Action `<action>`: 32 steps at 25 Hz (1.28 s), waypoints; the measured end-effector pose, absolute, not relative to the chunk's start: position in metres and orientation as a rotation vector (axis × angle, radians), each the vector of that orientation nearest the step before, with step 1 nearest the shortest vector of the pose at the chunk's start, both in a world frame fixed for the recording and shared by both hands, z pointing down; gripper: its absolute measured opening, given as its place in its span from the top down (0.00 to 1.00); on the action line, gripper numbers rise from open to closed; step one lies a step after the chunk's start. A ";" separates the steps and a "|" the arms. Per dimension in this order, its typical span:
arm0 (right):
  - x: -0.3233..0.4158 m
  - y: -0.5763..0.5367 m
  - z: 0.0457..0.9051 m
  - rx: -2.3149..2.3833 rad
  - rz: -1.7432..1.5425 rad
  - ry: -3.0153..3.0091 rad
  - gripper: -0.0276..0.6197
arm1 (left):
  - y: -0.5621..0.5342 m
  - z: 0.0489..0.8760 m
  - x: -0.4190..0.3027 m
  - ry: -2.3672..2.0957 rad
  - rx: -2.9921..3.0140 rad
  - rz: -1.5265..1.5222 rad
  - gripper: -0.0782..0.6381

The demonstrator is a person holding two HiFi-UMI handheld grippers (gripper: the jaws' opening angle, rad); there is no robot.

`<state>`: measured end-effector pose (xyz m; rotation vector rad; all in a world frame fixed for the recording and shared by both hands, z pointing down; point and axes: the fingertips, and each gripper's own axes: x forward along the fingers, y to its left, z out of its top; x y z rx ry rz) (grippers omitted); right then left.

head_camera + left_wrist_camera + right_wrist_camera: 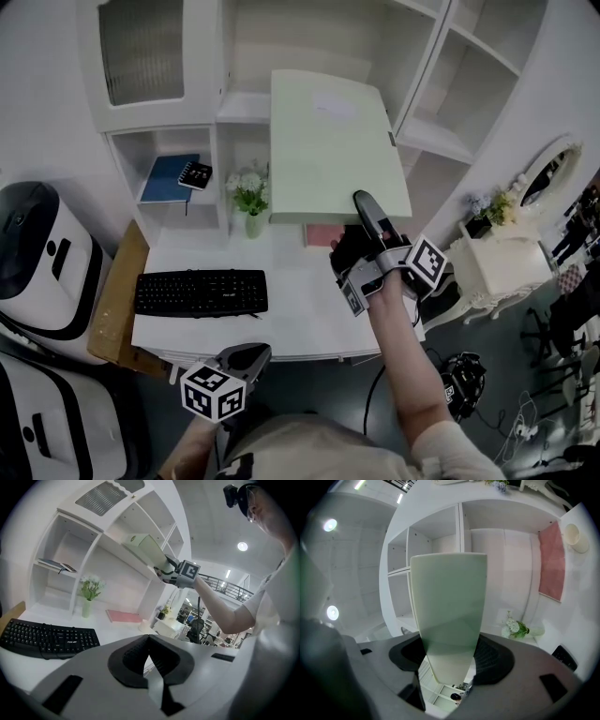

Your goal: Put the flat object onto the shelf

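**Right tool.** Your right tool (pixel 364 208) is clenched on the flat object (pixel 328 150). In the right gripper view, both pads (pixel 490 656) press on the near end of the pale green panel (pixel 449 602), which extends away from the tool (pixel 450 654) toward the shelf compartments.

**Flat object.** It is raised clear of the surface (pixel 300 309) and held in front of the white shelf unit (pixel 246 105). In the head view it covers the middle compartment. In the left gripper view the object (pixel 145 548) lies tilted, with its far end level with a shelf board (pixel 117 550). No view shows whether that end rests on the board.

**Left tool.** Your left tool (pixel 246 356) is held low, near your body, at the front edge of the surface. In the left gripper view the tips of the tool (pixel 149 660) meet and nothing is between them.

**Surroundings.**
- A black keyboard (pixel 201 292) lies on the left part of the surface.
- A vase of flowers (pixel 251 202) stands at the back.
- A pink flat item (pixel 322 235) lies just beside the vase, partly under the raised object.
- A blue book (pixel 169 180) and a small black notebook (pixel 196 174) lie in the lower left compartment.
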<state>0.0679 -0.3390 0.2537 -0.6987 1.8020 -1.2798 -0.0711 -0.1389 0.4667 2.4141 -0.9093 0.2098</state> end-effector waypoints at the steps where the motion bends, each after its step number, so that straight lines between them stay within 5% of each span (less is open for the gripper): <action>1: 0.067 -0.341 0.253 -0.701 -1.279 1.798 0.50 | -0.138 0.467 -0.072 -0.911 2.413 0.207 0.87; 32: 0.080 -0.412 0.203 -0.767 -1.233 1.613 0.50 | -0.135 0.471 -0.081 -0.930 2.383 0.207 0.87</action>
